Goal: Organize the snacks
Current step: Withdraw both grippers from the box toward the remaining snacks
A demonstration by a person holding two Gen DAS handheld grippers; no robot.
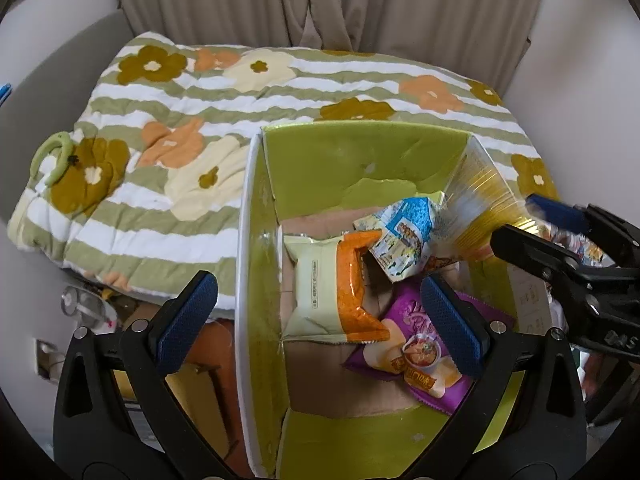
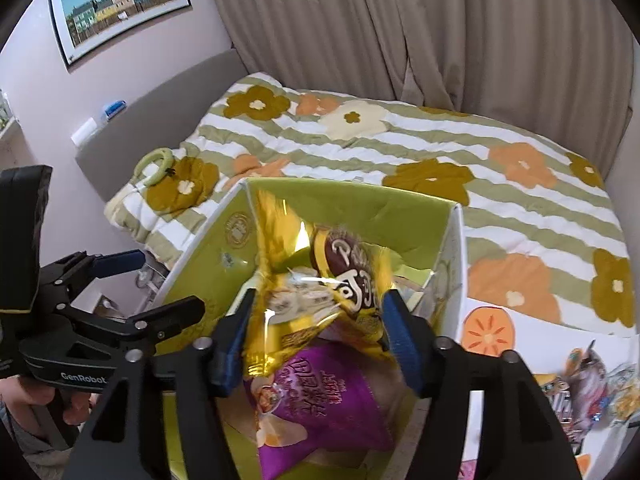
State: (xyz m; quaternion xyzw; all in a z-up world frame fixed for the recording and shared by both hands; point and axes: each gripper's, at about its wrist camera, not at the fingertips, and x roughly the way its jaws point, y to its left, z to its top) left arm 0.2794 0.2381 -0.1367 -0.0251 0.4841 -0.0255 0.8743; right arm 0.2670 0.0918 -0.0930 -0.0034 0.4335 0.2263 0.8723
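Left wrist view: my left gripper (image 1: 320, 320) hangs over the white cardboard box with the lime-green lining (image 1: 360, 152), jaws spread wide, nothing btwn the blue pads but air. On the box floor below lie a cream-and-orange flat packet (image 1: 320, 280), a purple crisp bag (image 1: 416, 360) partly under it, and a small blue-and-white packet (image 1: 404, 240) leaning across both.

Right wrist view: the right gripper (image 2: 318, 340) points down into the same box w/ its jaws partway apart. A shiny yellow foil snack bag (image 2: 320, 280) sits btwn the pads, blurred and crumpled; it looks loose, not pinched. It hangs above the purple bag, inside the box walls.

The box rests on the edge of a striped quilt w/ big flower print (image 1: 180, 92). More loose snack packets (image 2: 592, 372) lie outside the box, to its right.
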